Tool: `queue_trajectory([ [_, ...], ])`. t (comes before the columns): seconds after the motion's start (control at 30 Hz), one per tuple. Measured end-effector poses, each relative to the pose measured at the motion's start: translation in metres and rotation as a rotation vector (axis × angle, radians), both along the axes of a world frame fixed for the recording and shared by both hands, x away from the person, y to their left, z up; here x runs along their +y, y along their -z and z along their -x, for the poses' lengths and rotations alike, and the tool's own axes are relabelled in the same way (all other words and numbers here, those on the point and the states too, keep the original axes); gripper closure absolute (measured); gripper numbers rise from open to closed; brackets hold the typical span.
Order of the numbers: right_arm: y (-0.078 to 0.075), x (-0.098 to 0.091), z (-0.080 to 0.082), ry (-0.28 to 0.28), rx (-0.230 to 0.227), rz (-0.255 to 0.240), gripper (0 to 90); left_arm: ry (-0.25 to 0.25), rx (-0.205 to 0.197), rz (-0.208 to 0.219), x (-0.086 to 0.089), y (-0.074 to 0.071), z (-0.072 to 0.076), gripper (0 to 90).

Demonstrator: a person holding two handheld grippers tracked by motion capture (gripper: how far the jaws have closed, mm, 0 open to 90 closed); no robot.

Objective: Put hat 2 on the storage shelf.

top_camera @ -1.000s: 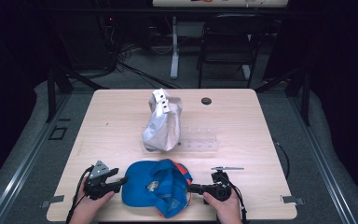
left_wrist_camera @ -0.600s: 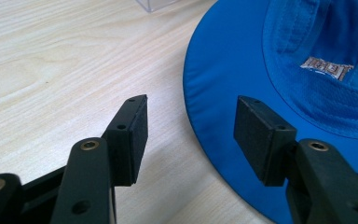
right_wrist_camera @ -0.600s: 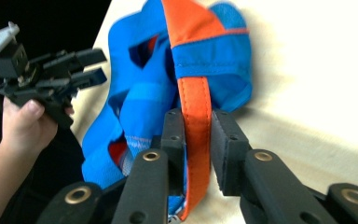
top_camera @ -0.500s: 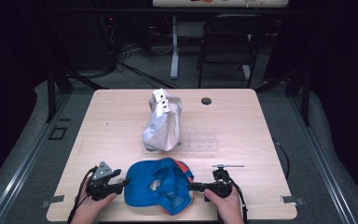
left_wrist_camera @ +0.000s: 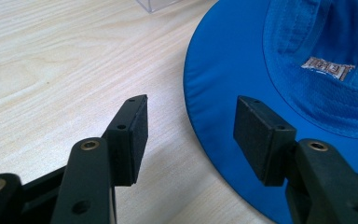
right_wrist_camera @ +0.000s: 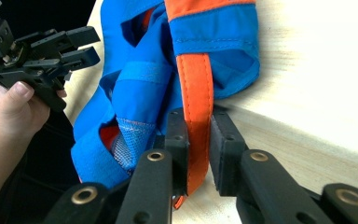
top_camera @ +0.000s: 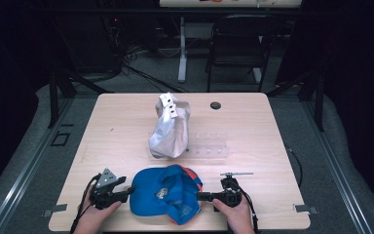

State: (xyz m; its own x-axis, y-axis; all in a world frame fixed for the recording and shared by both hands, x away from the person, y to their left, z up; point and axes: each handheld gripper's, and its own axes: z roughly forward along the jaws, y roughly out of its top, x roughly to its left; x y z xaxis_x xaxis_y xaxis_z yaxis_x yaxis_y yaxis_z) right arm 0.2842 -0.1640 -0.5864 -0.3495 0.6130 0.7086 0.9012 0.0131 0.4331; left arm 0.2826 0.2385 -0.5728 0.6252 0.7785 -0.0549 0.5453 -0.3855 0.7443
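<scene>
A blue cap [top_camera: 165,195] with an orange strap lies near the table's front edge, between both hands. My left gripper [top_camera: 126,193] is at its left and stands open [left_wrist_camera: 191,135], with the edge of the blue brim [left_wrist_camera: 242,60] between the pads and not pressed. My right gripper [top_camera: 199,197] is at the cap's right side. Its jaws have just been closing, and they are now shut [right_wrist_camera: 198,140] on the orange strap [right_wrist_camera: 195,88], which runs up between the pads. The left gripper [right_wrist_camera: 81,44] and the hand holding it also appear at the far side of the cap in the right gripper view.
A crumpled silver-white bag [top_camera: 170,129] stands mid-table, with a clear plastic tray [top_camera: 208,146] at its right. A small black round object [top_camera: 215,105] lies near the far edge. The wooden table [top_camera: 282,141] has bare room left and right. A chair and cables stand beyond.
</scene>
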Motion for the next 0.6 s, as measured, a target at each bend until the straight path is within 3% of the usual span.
queue_trajectory([
  [0.27, -0.011, 0.005, 0.003, 0.016, -0.031, 0.016, 80.3, -0.005, -0.004, 0.003, 0.001, 0.000, 0.000, 45.3],
  [0.5, -0.022, 0.007, 0.003, -0.016, -0.092, 0.033, 80.6, -0.006, -0.008, 0.004, 0.002, -0.001, -0.001, 45.4],
  [0.6, -0.026, 0.008, 0.002, -0.022, -0.095, 0.026, 80.2, -0.009, -0.010, 0.000, 0.002, -0.001, -0.001, 45.4],
])
